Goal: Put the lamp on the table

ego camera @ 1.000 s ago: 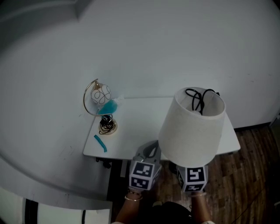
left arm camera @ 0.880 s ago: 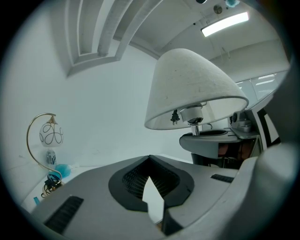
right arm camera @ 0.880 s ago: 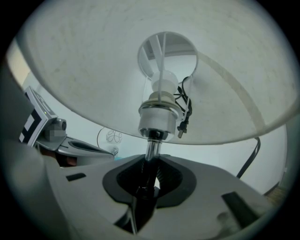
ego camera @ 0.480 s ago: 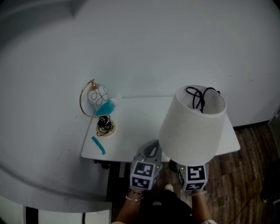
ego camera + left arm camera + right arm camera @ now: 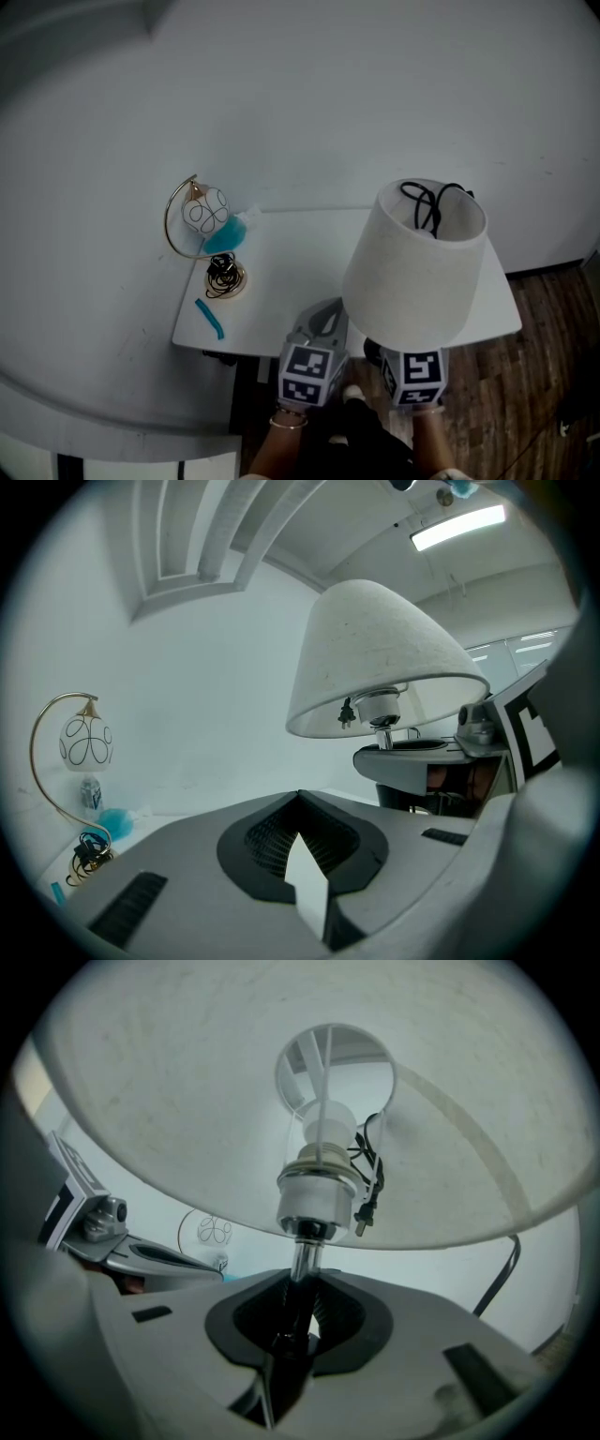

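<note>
Far left of the white table (image 5: pixel 281 272) sits a little ornament light (image 5: pixel 201 217) with a gold hoop and a patterned globe. There's something teal right beside it and a short blue strip (image 5: pixel 212 319) lying flat near the front edge. All of that is well apart from where the action is.

Next over is the left gripper (image 5: pixel 322 323), at the table's front edge. Its jaws are pulled together with nothing between them, so it looks like it's just along for the ride.

Then there's the lamp (image 5: pixel 414 267), which is up in the air over the right part of the table. The right gripper (image 5: pixel 295 1312) is clamped on its thin stem just under the chrome socket (image 5: pixel 317 1194). The lamp stands straight up out of those jaws, long axis vertical, shade on top. The table top lies below and a bit ahead of it, so the coming move looks like a forward-and-down one while keeping it plumb. The right gripper is obviously the one doing the job.

Looks-wise it has a plain off-white tapered shade, narrower at the top. Its own black cord (image 5: pixel 427 208) is bundled into the top opening, and the plug (image 5: pixel 362 1211) dangles inside near the socket. The shade blocks the head view of the base, so whether the foot is near the surface can't be told. With the weight up top, it might want to tip when let go.
</note>
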A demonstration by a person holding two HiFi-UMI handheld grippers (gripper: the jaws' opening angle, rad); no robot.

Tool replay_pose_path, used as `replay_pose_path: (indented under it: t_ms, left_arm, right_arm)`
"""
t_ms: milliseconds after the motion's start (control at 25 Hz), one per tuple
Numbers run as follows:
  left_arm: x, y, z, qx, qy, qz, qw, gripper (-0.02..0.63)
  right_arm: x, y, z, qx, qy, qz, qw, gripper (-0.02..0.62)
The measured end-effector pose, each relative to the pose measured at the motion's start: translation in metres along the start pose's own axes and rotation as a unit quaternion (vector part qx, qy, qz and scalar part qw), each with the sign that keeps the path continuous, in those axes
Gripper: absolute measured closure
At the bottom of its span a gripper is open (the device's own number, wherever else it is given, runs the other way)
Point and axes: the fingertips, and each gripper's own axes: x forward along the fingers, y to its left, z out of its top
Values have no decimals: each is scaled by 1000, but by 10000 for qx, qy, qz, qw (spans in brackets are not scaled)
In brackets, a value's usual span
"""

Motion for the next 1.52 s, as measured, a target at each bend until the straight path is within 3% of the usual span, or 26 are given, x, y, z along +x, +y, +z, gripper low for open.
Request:
replay_pose_path:
  t_ms: [1520]
  left_arm:
    - [119, 56, -10, -173, 135, 271, 9994, 600]
  right_arm:
    - [118, -50, -38, 94, 107, 250, 9996, 531]
